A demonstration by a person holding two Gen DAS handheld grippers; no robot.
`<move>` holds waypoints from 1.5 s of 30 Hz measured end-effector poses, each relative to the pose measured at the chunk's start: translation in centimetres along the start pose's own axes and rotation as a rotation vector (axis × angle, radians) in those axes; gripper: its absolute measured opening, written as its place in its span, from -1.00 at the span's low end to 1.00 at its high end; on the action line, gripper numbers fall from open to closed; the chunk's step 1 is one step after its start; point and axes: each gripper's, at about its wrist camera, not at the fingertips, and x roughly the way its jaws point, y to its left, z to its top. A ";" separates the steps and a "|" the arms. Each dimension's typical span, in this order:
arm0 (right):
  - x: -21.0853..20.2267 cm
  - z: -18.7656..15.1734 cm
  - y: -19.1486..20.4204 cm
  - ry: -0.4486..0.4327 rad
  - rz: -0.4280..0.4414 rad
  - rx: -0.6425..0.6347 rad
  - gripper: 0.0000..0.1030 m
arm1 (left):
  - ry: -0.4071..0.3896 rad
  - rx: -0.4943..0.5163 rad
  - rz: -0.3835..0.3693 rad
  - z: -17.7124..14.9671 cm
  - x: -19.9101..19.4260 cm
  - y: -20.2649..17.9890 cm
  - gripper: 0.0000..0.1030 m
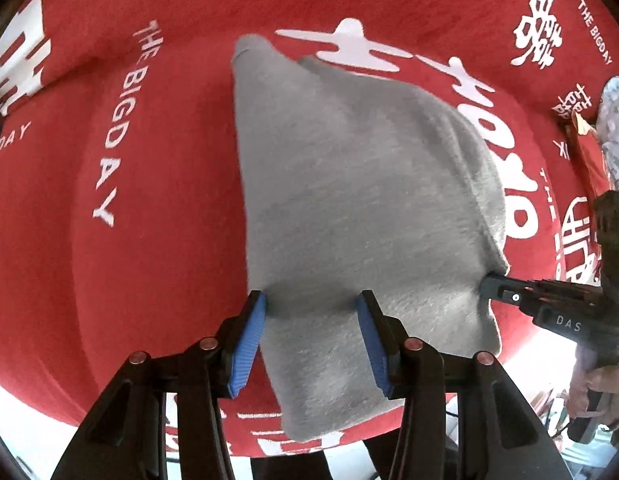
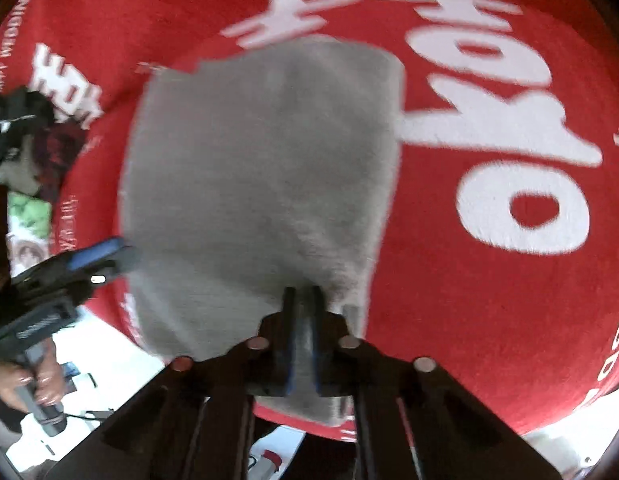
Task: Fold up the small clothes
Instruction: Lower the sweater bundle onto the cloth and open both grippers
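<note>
Right gripper point(image 2: 300, 292) jaws pinch grey garment point(image 2: 261, 168) edge | left gripper point(image 1: 311, 304) jaws straddle it

We see a grey garment point(image 1: 349, 208) of soft, matt, faintly fuzzy knit cloth. Under the garment lies a red cloth cover point(image 1: 157, 184), napped and matt, with flat white printed lettering. Over the garment's near edge, the left gripper point(image 1: 311, 312) shows matt black plastic arms, ribbed blue rubbery pads point(image 1: 249, 344) and small shiny metal pins.

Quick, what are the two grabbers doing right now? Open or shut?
Left gripper: open, its blue pads apart over the grey garment.
Right gripper: shut on the grey garment's edge.
</note>
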 end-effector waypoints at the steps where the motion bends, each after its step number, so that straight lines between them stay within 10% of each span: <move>1: 0.0 -0.2 -0.3 -0.002 0.005 0.007 -0.98 | 0.004 -0.005 -0.002 -0.1 0.0 0.2 -0.04; 33: -5.5 -2.5 1.9 0.062 -0.061 0.176 -0.88 | 0.080 0.018 0.103 -2.5 -5.6 -2.3 -0.04; 35: -6.2 -2.2 2.7 0.052 -0.063 0.159 -0.87 | 0.063 0.008 0.122 -2.6 -6.6 -2.3 0.71; 37: -6.7 -1.8 3.6 0.041 -0.070 0.142 -0.77 | 0.010 -0.005 0.129 -2.5 -7.9 -2.4 0.84; 41: -8.1 -1.1 5.3 -0.007 -0.090 0.121 0.39 | -0.013 -0.038 0.120 -2.0 -9.3 -2.2 0.86; 45: -9.0 -0.3 6.5 -0.051 -0.123 0.095 0.61 | -0.003 -0.064 0.137 -1.6 -9.8 -2.1 0.99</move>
